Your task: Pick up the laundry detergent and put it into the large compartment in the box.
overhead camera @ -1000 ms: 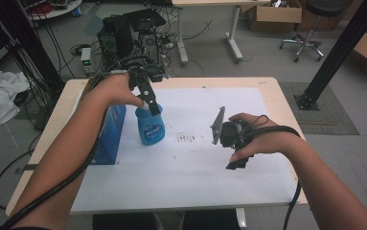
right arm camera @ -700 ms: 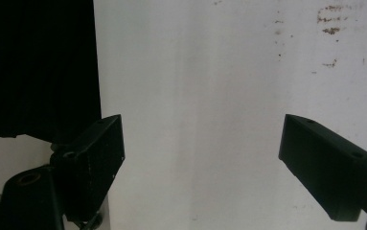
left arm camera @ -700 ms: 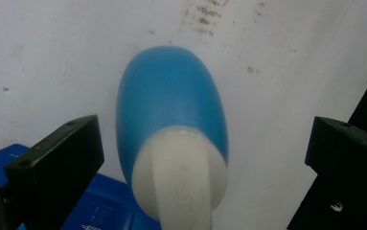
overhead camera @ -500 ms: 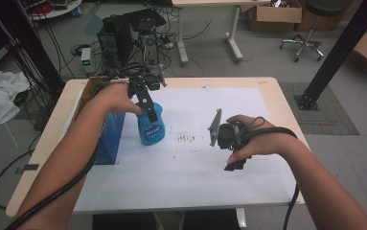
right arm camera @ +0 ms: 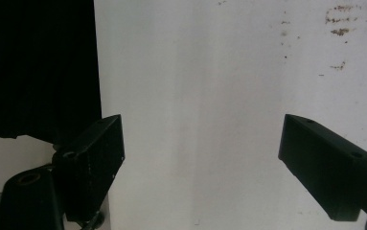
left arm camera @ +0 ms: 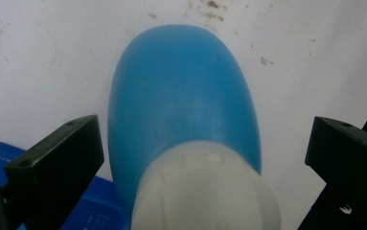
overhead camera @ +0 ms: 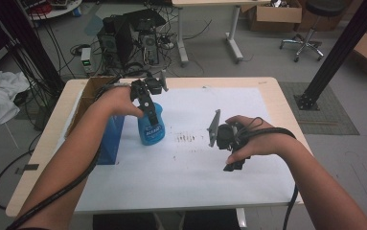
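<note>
Bottle (overhead camera: 151, 125) stands upright on the counter (overhead camera: 267, 86), beside the blue box (overhead camera: 108, 140). Left gripper (left arm camera: 205, 148) straddles its white neck, jaws spread: lower squarely, then close. Right gripper (overhead camera: 213, 128), jaws spread, idles apart.

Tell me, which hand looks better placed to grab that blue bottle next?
Probably the left. The left gripper sits right over the blue bottle, open jaws either side of its white neck. The right gripper is apart, over bare white paper.
</note>
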A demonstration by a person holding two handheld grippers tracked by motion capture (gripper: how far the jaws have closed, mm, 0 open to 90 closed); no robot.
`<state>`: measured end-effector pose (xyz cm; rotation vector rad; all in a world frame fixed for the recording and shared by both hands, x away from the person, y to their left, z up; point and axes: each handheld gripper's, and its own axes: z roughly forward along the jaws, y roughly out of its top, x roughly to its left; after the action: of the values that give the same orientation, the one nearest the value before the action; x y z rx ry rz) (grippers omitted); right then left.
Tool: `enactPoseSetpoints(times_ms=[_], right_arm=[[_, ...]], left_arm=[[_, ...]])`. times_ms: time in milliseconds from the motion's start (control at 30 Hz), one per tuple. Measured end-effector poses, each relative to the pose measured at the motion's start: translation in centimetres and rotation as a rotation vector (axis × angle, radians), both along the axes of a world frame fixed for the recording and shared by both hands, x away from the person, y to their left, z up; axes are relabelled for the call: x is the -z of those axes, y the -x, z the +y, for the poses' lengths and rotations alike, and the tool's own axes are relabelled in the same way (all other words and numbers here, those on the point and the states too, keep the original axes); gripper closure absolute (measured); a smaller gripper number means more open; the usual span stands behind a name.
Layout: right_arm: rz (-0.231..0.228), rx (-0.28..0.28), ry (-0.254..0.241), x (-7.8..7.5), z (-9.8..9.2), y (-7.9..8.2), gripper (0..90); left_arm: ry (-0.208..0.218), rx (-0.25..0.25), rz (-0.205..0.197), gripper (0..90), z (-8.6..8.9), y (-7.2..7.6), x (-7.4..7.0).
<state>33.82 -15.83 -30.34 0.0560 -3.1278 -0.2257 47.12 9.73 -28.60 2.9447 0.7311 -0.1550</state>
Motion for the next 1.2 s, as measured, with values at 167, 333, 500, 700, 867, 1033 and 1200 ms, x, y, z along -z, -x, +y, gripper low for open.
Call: enactPoseSetpoints(times_ms=[167,333,500,700,867,1033,1200], right_arm=[[0.001,0.001,0.001,0.05,0.04,-0.11,16.1],[0.001,0.001,0.001,0.13,0.13,-0.25,16.0],[0.006,0.002,0.001,0.27,0.21,-0.35,16.1],[0.007,0.002,0.003,0.33,0.25,-0.39,16.1],[0.005,0.003,0.002,0.31,0.22,-0.37,16.1],[0.005,0.003,0.001,0.32,0.22,-0.37,16.1],[0.004,0.0,0.0,0.36,0.29,-0.36,16.1]], left_arm=[[-0.007,0.003,0.0,0.1,-0.22,-0.08,0.42],[-0.02,0.004,0.002,0.1,-0.27,-0.25,0.67],[-0.026,0.0,-0.007,0.3,-0.3,-0.31,0.84],[-0.038,0.0,-0.012,1.2,-0.43,-0.26,0.91],[-0.054,-0.005,-0.022,4.3,-0.49,-0.22,0.84],[-0.045,-0.001,-0.031,14.8,-0.61,-0.14,0.55],[-0.043,-0.006,-0.026,16.9,-0.76,-0.06,0.65]])
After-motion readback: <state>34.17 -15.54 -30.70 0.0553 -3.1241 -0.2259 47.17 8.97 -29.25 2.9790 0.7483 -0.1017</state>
